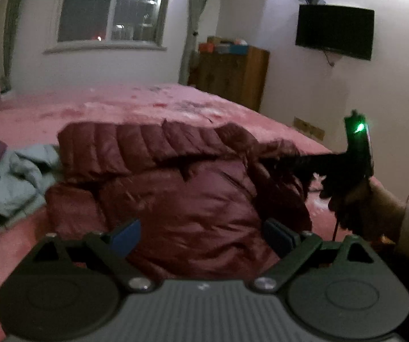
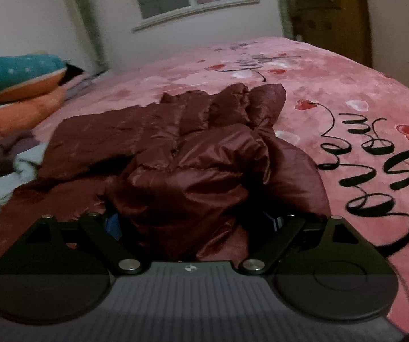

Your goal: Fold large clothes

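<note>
One dark maroon quilted puffer jacket (image 1: 176, 188) lies bunched on the pink fleece bedspread (image 2: 332, 85); the left gripper (image 1: 204, 236) hovers wide and empty. The right gripper (image 2: 196, 222) pinches a fold of jacket.

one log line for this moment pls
left gripper: open, empty | right gripper: around bunched maroon puffer jacket, grip unclear | jacket: partly folded on pink bed cover

On the pink bedspread (image 2: 332, 91) by my right tongs I see looping black script, but I cannot make out one word of it. No other text, label or number is readable anywhere.
</note>
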`<state>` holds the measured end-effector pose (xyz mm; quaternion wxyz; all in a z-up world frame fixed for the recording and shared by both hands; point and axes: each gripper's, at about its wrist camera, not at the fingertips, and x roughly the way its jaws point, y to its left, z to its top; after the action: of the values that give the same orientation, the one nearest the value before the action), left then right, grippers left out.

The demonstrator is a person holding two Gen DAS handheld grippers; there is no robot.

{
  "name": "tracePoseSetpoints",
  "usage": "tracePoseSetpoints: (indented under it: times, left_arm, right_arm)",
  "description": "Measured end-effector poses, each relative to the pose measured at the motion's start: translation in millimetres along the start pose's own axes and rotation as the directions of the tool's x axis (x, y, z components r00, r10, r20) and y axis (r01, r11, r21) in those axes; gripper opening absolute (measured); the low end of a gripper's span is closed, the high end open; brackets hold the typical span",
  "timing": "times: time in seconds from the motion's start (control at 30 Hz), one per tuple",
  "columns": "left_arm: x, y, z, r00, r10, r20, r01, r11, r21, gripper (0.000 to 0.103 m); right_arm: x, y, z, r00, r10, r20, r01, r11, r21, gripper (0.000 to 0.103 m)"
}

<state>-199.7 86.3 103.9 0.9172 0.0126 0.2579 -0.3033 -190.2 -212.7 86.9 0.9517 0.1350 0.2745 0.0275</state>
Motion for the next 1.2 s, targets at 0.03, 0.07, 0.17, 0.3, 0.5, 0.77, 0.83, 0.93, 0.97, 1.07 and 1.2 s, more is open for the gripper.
tracePoseSetpoints:
  times: [0.03, 0.07, 0.17, 0.3, 0.5, 0.77, 0.83, 0.93, 0.97, 1.07, 1.2]
  left_arm:
    - [-1, -6, -2, 1.000, -0.015, -0.008, 0.015, 1.000, 0.011, 0.093]
    - [-2, -14, -4, 0.999, -0.040, -0.020, 0.041, 0.999, 0.029, 0.093]
    - [-2, -40, -11, 0.991, -0.116, -0.065, 0.122, 0.988, 0.091, 0.093]
    - [15, -84, -27, 0.982, -0.129, -0.140, 0.160, 0.958, 0.239, 0.090]
    - [58, -81, -50, 0.975, 0.085, -0.207, -0.001, 0.927, 0.374, 0.042]
    - [55, -26, -20, 0.969, 0.236, -0.072, -0.220, 0.959, 0.181, 0.034]
    - [55, -13, -13, 0.959, 0.277, -0.052, -0.269, 0.955, 0.128, 0.034]
    - [53, -2, -7, 0.946, 0.324, -0.033, -0.321, 0.944, 0.071, 0.034]
    - [53, 3, -4, 0.942, 0.334, -0.029, -0.333, 0.942, 0.049, 0.034]
    - [52, 13, 4, 0.934, 0.356, -0.006, -0.356, 0.934, 0.006, 0.034]
    - [49, 25, 21, 0.928, 0.370, 0.033, -0.368, 0.928, -0.060, 0.034]
  right_arm:
    - [-7, -3, -2, 1.000, 0.007, 0.001, -0.007, 1.000, -0.008, 0.103]
    - [-13, -4, -3, 1.000, 0.011, 0.001, -0.011, 1.000, -0.010, 0.103]
    - [-25, -12, -5, 1.000, 0.014, -0.001, -0.014, 0.999, 0.038, 0.103]
    - [-30, -9, -4, 1.000, 0.008, -0.015, -0.007, 0.993, 0.117, 0.103]
    - [-34, 1, -1, 1.000, 0.024, -0.011, -0.022, 0.988, 0.154, 0.103]
    - [-52, -4, -16, 0.998, 0.067, 0.005, -0.067, 0.994, 0.087, 0.103]
    - [-55, 2, -25, 0.998, 0.062, -0.004, -0.061, 0.998, 0.019, 0.103]
    - [-53, 15, -40, 0.998, 0.047, -0.033, -0.050, 0.992, -0.118, 0.103]
    - [-52, 18, -41, 0.998, 0.043, -0.043, -0.049, 0.989, -0.141, 0.103]
    - [-47, 29, -40, 0.997, 0.052, -0.054, -0.062, 0.977, -0.203, 0.103]
    - [-40, 41, -42, 0.996, 0.032, -0.083, -0.055, 0.954, -0.294, 0.103]
